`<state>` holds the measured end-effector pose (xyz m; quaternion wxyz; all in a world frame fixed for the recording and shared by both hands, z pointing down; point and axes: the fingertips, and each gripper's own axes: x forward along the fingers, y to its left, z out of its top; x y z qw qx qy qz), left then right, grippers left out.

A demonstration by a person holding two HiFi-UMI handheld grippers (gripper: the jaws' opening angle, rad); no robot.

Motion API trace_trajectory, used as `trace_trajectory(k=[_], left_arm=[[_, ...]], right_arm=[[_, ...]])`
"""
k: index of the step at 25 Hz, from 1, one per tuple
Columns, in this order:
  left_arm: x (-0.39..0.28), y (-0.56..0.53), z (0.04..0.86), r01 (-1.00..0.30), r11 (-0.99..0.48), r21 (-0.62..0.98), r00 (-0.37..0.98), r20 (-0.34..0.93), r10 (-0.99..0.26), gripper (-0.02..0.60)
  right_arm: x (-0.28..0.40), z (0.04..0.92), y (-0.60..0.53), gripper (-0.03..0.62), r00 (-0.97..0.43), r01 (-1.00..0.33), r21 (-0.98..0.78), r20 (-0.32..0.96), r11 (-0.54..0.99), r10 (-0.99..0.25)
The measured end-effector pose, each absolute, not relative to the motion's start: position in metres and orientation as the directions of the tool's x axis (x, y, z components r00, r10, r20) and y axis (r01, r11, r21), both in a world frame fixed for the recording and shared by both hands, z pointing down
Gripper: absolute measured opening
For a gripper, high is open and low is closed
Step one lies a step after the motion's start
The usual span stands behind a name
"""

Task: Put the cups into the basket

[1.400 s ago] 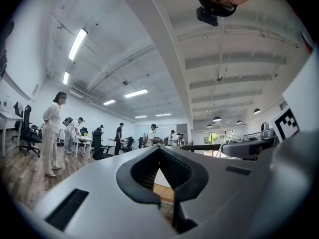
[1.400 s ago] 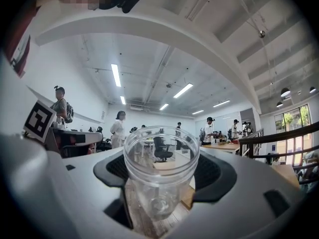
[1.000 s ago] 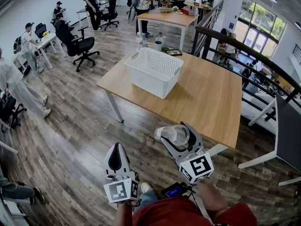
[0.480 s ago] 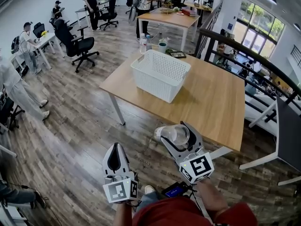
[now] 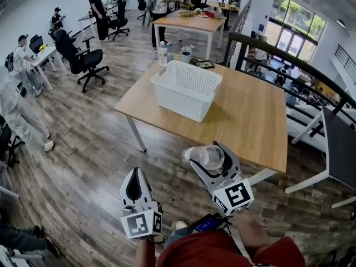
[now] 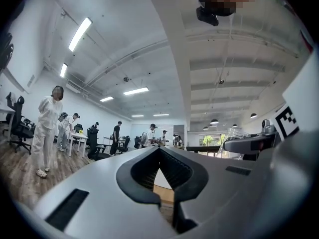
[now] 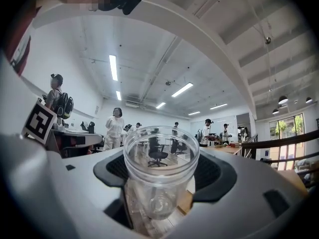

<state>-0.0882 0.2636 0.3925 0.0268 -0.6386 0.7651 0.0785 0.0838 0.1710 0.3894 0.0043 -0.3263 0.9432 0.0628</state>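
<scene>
The basket [image 5: 186, 89] has drifted slightly right in the frame, upper centre on the table [image 5: 253, 121]. At lower centre the right gripper [image 5: 208, 154] still clamps the clear cup [image 5: 204, 158]. The left gripper [image 5: 135, 173], lower left, stays pinched closed on nothing.

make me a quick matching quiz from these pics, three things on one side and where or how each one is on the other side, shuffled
Things:
1. clear cup
2. white basket
3. left gripper

States:
A. standing on the wooden table
B. shut and empty
C. gripped by the right gripper

Pairs: 1-C, 2-A, 3-B
</scene>
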Motion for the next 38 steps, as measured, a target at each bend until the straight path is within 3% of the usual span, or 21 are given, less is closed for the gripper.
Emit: trace_trajectory(k=[38], left_arm=[[-0.094,0.139,0.398,-0.987,0.139,0.079,-0.147,-0.101,-0.984,0.000]], right_arm=[[0.088,0.394,0.053,0.357,-0.753,-0.658,0.072,-0.046,0.749,-0.657]])
